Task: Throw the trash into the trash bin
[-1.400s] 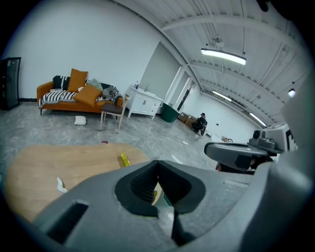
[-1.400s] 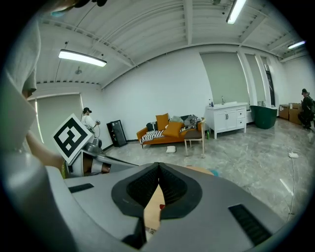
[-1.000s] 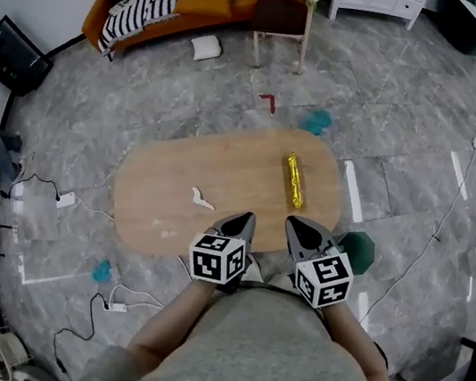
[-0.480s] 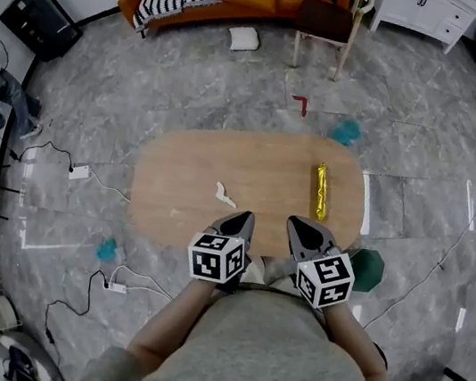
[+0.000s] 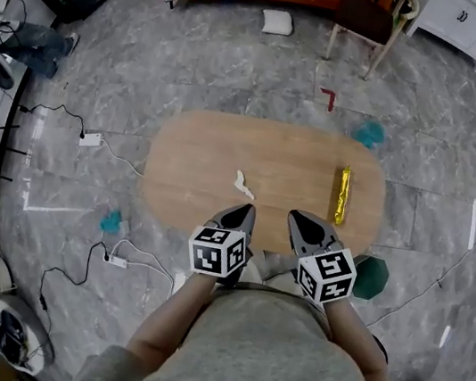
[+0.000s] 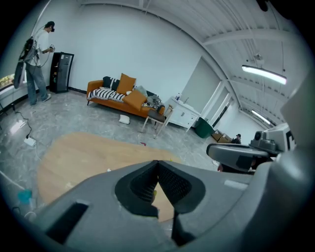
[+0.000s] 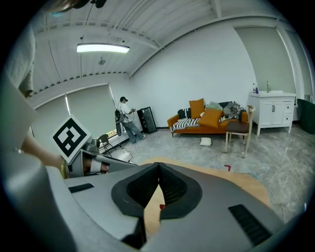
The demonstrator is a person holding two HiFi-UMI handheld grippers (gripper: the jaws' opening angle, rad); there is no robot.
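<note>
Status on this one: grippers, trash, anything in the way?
Shut and empty: left gripper, right gripper, at table edge. On it: gold wrapper, white scrap. Nothing blocking them.

A long wooden surface with round ends (image 5: 218, 150) is seen on a grey stone floor (image 5: 195, 69). Two things are laid on the wood. A shiny gold wrapper (image 5: 342, 194) is laid near the right end. A small white crumpled scrap (image 5: 244, 183) is laid near the middle, well apart from the wrapper. On the floor, a teal scrap (image 5: 371, 133) is seen just past the far right end, with a small red bent piece (image 5: 329, 96) beyond it. A dark green thing (image 5: 373, 277) is set by the near right end.
</note>
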